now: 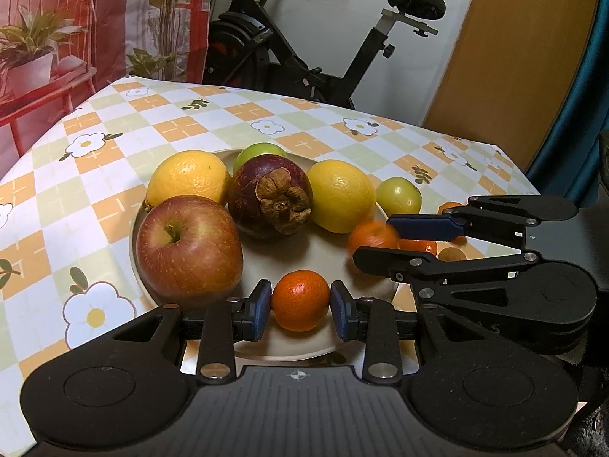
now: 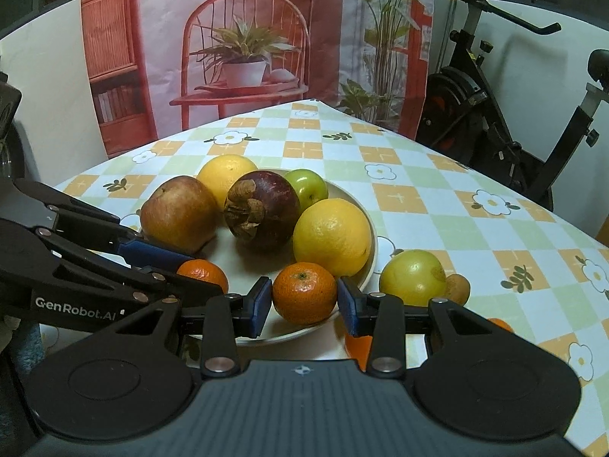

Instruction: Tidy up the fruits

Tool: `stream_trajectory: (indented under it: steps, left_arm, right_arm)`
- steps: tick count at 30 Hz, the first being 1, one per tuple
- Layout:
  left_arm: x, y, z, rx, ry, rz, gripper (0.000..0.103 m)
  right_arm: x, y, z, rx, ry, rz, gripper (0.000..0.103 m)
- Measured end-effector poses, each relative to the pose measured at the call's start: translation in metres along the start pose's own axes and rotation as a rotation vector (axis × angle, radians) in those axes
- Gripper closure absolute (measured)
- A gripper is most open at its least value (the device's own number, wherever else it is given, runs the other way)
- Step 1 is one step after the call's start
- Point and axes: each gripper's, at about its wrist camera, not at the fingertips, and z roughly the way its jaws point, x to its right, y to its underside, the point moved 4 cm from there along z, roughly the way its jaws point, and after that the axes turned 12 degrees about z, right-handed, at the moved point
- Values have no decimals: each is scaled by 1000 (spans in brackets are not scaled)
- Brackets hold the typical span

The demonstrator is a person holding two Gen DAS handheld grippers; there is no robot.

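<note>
The cream plate point(image 1: 335, 346) on the checked table point(image 1: 182, 114) holds a red apple point(image 1: 188, 245), a mangosteen point(image 1: 268, 196), two yellow citrus fruits point(image 1: 188, 179) point(image 1: 340, 196) and a green fruit point(image 1: 260, 151) at the back. The left claw point(image 1: 300, 302) is shut around a mandarin point(image 1: 300, 299) above the plate's near rim. The right claw point(image 2: 304, 301) brackets a second mandarin point(image 2: 304, 297) at the plate's edge, its pads just beside the skin; whether they touch it I cannot tell. Another green fruit point(image 2: 413, 276) lies on the table just beside the plate, with a small brownish fruit point(image 2: 458, 287) touching it.
</note>
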Motion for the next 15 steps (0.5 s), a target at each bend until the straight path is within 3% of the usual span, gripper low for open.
stream_trajectory:
  steps: [6, 15]
  left_arm:
    - [4, -2, -1, 0, -16, 21, 62]
    - [14, -13, -14, 112, -20, 55, 62]
  right_arm:
    - [1, 3, -6, 14, 5, 9, 62]
    - [23, 18, -40, 90, 77, 75, 62]
